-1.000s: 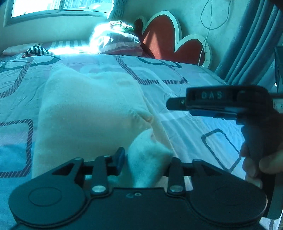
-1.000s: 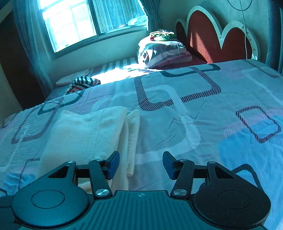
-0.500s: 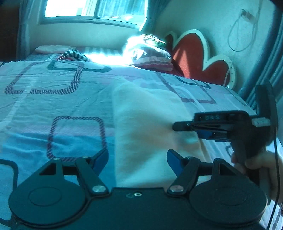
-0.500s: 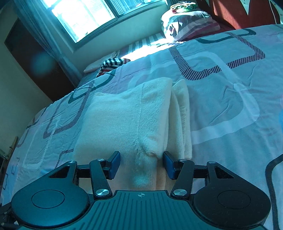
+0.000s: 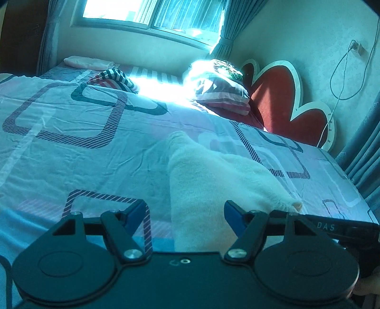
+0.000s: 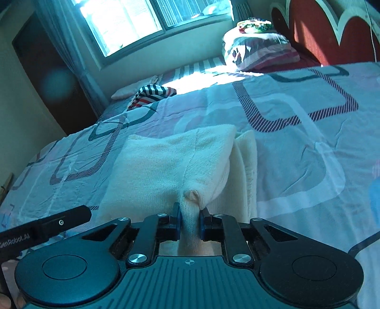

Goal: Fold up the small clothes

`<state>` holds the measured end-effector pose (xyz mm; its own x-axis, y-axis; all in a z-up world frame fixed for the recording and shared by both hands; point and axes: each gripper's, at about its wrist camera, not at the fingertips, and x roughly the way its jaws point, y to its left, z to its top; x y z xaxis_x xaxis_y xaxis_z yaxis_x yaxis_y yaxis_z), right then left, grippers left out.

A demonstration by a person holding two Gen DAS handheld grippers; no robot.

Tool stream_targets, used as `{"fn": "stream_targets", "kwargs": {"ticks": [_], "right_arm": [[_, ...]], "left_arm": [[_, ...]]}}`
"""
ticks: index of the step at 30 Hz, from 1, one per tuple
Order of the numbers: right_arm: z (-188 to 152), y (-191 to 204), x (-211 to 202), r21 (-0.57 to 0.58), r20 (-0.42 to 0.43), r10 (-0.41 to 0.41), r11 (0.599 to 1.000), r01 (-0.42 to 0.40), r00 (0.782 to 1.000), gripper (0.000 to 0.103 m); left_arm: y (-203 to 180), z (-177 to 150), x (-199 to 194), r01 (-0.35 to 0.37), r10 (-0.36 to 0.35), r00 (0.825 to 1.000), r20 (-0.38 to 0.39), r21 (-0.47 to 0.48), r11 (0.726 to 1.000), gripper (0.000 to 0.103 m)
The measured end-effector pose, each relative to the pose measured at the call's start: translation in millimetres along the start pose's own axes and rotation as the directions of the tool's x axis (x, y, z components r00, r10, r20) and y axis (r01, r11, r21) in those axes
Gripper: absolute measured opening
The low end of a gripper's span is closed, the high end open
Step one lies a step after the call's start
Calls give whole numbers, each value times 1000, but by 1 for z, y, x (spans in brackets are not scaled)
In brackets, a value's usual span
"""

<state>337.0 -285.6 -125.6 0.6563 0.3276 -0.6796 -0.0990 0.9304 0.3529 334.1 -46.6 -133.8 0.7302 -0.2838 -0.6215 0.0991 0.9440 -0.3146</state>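
A cream knitted garment [image 6: 166, 166] lies partly folded on the patterned bed sheet [image 6: 296, 147]. My right gripper [image 6: 190, 222] is shut on the near edge of the cream garment, and the fabric bunches up between its blue pads. In the left wrist view the same garment [image 5: 213, 185] lies ahead, and my left gripper [image 5: 184, 214] is open over its near left edge, holding nothing. The right gripper's body shows at the lower right of the left wrist view [image 5: 332, 225], pinching the garment's corner.
A striped garment [image 6: 152, 94] lies near the far edge of the bed. A stack of pillows [image 6: 258, 50] sits by the red headboard [image 6: 332, 35]. A window [image 5: 152, 14] and curtains are behind. A cable [image 5: 344, 71] hangs on the wall.
My right gripper has moved onto the garment's near edge and shut on it. My left gripper has let go of the garment, opened, and shifted left.
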Motion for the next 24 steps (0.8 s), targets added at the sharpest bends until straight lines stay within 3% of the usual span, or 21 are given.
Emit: {"fn": "stream_targets", "kwargs": {"ticks": [5, 11, 19, 24], "right_arm": [[-5, -26, -5, 56, -13, -43, 997, 43, 999, 8], [-14, -32, -7, 81, -36, -63, 995, 65, 997, 7], [-21, -41, -27, 167, -68, 22, 986, -11, 997, 10], [-42, -38, -36, 154, -128, 25, 988, -5, 992, 10]], "left_arm": [[-15, 0, 14, 32, -31, 999, -17, 36, 999, 71], [-17, -10, 38, 44, -40, 994, -103, 32, 999, 71], [-11, -13, 47, 42, -38, 988, -148, 24, 999, 73], [-13, -13, 47, 43, -37, 987, -158, 34, 998, 73]]}}
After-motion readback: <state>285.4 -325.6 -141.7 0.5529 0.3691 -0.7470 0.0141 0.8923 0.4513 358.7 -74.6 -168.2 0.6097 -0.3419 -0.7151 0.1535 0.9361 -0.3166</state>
